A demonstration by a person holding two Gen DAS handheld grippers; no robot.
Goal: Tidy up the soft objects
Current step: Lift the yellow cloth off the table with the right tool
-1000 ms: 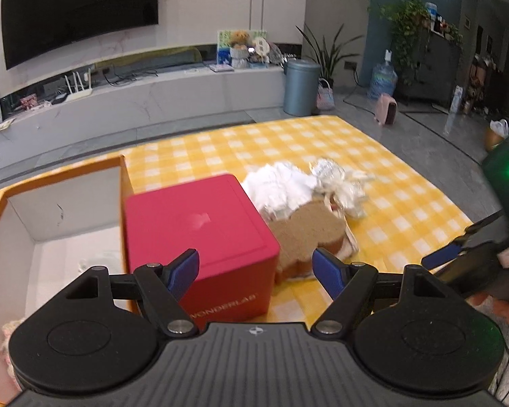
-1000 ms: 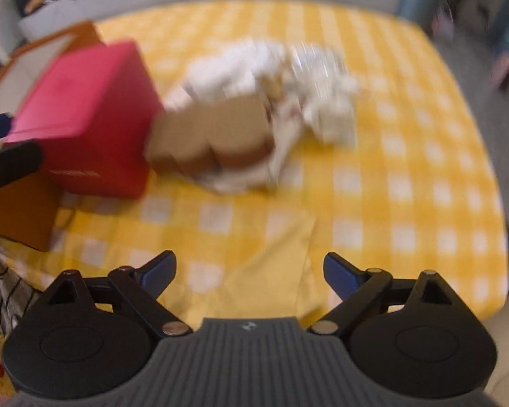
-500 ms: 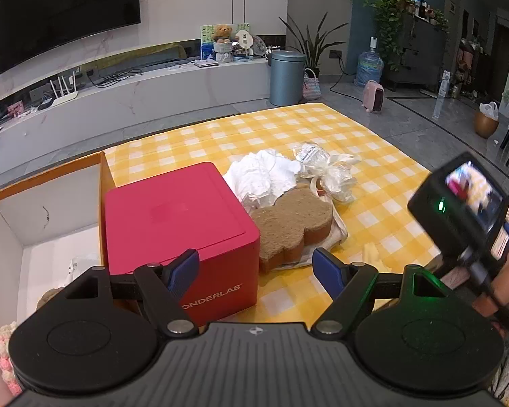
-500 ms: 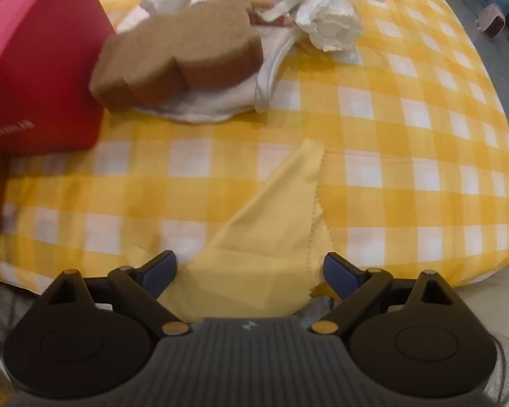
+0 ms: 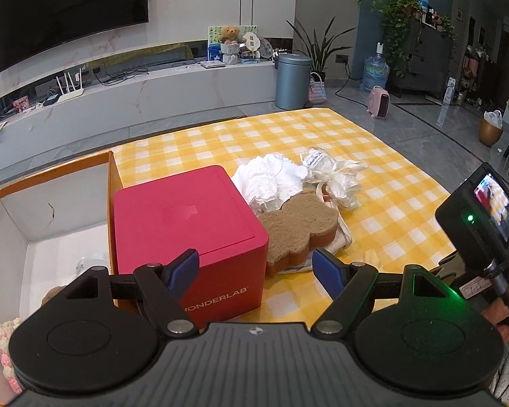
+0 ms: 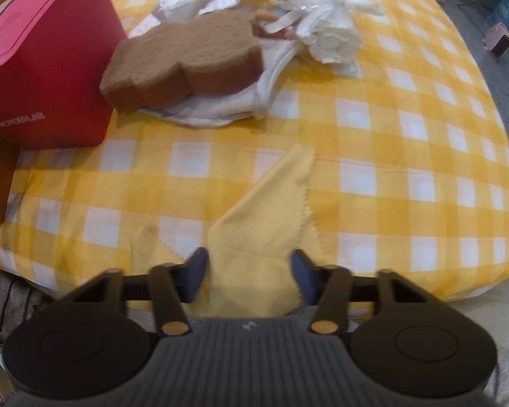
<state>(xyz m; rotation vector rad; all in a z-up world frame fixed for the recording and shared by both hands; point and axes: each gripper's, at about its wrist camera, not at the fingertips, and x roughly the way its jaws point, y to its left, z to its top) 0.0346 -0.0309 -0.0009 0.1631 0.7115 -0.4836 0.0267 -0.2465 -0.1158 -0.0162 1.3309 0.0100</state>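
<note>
Living room, daylit. Pale marble-veined wall (image 5: 203, 3) carries a large curved black television screen (image 5: 68, 10). Below it a long low white stone ledge (image 5: 146, 98) holds a white router with antennas (image 5: 70, 90), cables, a small brown teddy bear (image 5: 229, 35) and picture cards. Grey polished tile floor (image 5: 407, 129). A grey-blue cylindrical bin (image 5: 293, 81) stands by the ledge end, near a spiky green houseplant (image 5: 319, 47). Blue-grey wall section (image 5: 370, 10), blue water bottle (image 5: 375, 73), small pink heater (image 5: 379, 105), dark cabinet with trailing plants (image 5: 420, 54).

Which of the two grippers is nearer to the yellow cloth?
Right. The right gripper is closing astride the yellow cloth; the left gripper stands open by the red box, away from it.
</note>
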